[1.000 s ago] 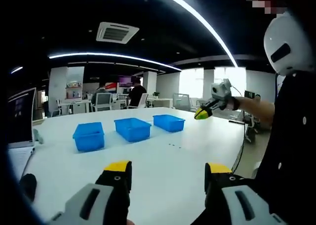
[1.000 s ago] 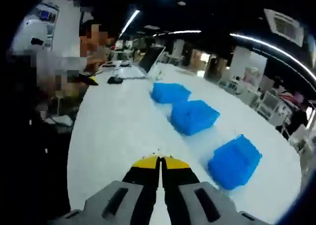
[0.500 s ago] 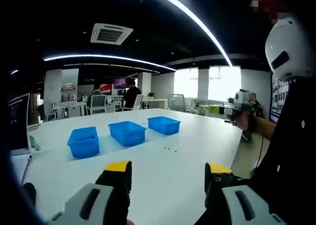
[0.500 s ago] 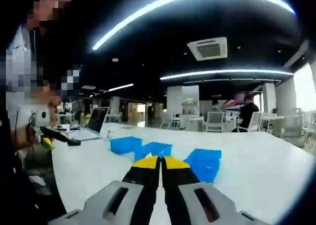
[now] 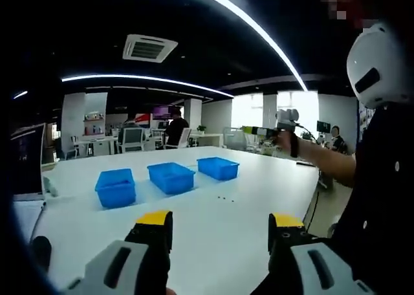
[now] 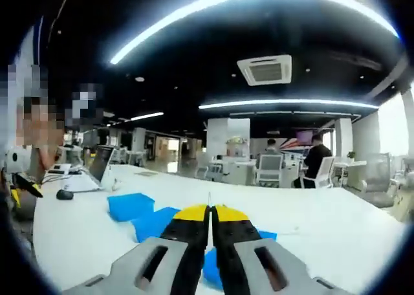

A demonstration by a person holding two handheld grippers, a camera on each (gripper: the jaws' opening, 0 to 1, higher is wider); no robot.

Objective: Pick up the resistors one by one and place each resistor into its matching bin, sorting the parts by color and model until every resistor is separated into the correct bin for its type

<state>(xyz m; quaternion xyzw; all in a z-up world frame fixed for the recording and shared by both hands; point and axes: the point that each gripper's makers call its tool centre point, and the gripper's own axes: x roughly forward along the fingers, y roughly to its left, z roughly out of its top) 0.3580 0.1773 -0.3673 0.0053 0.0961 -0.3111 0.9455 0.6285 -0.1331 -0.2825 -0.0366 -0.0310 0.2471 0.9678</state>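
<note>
No resistor is held yet: the left tongs gape wide and empty, the right tongs are pressed together on nothing. Best to descend on the tiny resistors lying on the white table near three blue bins, whose contents I cannot tell.

This is an open-plan office. A long white table fills the lower middle of the left gripper view, with a laptop at its left edge. Behind it, mid-frame, stand desks with office chairs and a person at a screen. A ceiling air vent and curved strip lights cross the top; bright windows sit right of centre.
</note>
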